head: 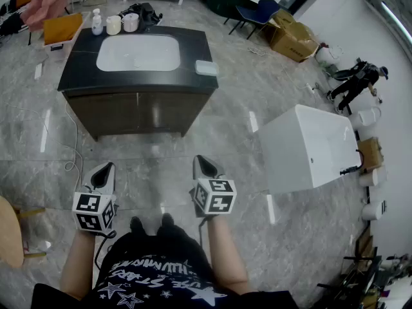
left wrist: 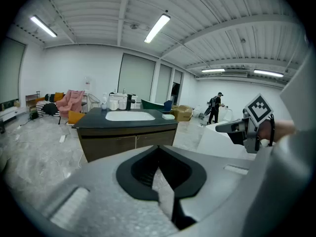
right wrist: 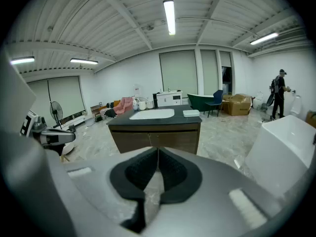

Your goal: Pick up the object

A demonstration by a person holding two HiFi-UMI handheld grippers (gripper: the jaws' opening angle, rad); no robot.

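A dark vanity counter (head: pixel 77 76) with a white inset basin (head: pixel 138 52) stands a few steps ahead of me. A pale green box (head: pixel 206 67) lies on its right end; it also shows in the left gripper view (left wrist: pixel 168 116) and the right gripper view (right wrist: pixel 191 113). A pump bottle (head: pixel 96 23) and two white jars (head: pixel 122 23) stand at the back left of the counter. My left gripper (head: pixel 103 170) and right gripper (head: pixel 205 161) hover over the floor in front of me, well short of the counter. Both are shut with nothing between the jaws.
A white bathtub (head: pixel 309 148) stands on the floor to my right. Cardboard boxes (head: pixel 293 38) and a blue chair (head: pixel 261 11) are at the back right, where a person (head: pixel 354 81) bends over. A round wooden table edge (head: pixel 9 232) is at my left.
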